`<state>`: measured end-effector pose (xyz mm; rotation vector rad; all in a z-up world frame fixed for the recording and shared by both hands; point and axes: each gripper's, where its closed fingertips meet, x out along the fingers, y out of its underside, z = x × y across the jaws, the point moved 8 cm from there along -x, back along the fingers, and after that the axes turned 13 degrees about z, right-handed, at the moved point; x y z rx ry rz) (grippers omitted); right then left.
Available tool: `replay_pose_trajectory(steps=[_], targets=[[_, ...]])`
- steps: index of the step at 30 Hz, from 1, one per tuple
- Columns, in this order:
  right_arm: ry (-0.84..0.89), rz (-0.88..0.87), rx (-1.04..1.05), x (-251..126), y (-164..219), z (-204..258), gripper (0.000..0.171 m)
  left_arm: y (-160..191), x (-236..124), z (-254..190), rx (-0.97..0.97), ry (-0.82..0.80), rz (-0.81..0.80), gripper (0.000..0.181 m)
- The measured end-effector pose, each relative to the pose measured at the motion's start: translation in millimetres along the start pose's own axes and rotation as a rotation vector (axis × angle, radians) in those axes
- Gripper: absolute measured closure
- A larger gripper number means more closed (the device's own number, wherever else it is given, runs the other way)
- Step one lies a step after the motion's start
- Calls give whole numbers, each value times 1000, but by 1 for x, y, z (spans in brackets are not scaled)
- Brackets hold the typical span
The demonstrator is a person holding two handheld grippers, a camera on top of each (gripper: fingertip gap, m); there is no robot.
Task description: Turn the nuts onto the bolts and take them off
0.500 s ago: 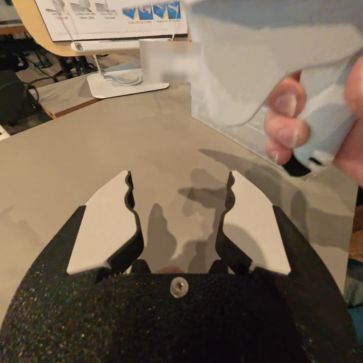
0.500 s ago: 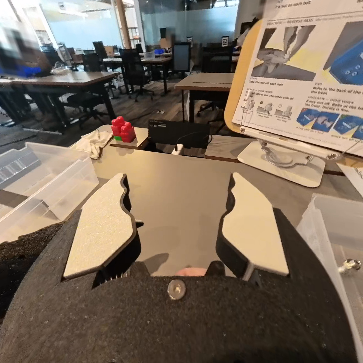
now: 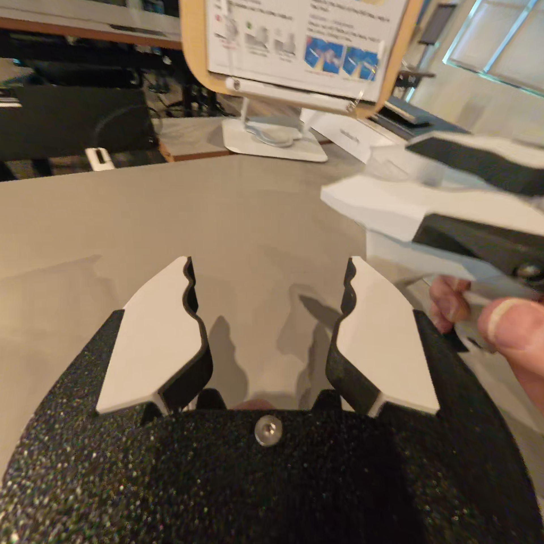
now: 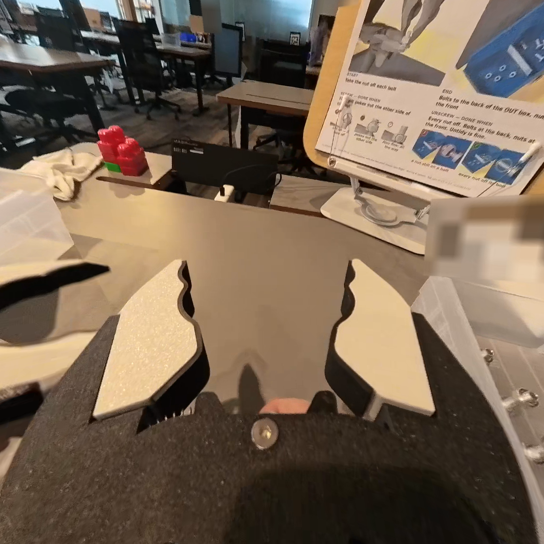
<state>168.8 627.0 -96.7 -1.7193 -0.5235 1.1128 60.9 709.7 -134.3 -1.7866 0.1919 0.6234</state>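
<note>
Both grippers are swinging round over the bare grey tabletop (image 4: 265,250), and the change from a moment ago is plain. The left gripper (image 3: 269,297) is now facing the instruction sheet on its stand (image 3: 294,53) instead of sitting under the other hand, while the right gripper (image 4: 266,297) is edging toward the clear plastic bin (image 4: 459,318) at its right. Each has its jaws standing wide apart with nothing between them. The bolts with nuts (image 4: 521,396) are lying in that bin, untouched, just beside the right gripper. A second clear bin (image 4: 26,217) is sitting at the far left. My guess is that the work is only beginning, with the first pick coming from the right-hand bin.
</note>
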Motion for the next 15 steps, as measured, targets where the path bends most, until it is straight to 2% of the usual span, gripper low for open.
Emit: replay_pose_trajectory(steps=[9,15], targets=[[21,52,35,17,14,-2,72,1,-3,24,-134,-88,-34,85],[129,68,22,25,23,-5,72,-1,-11,26,-190,-186,-94,82]])
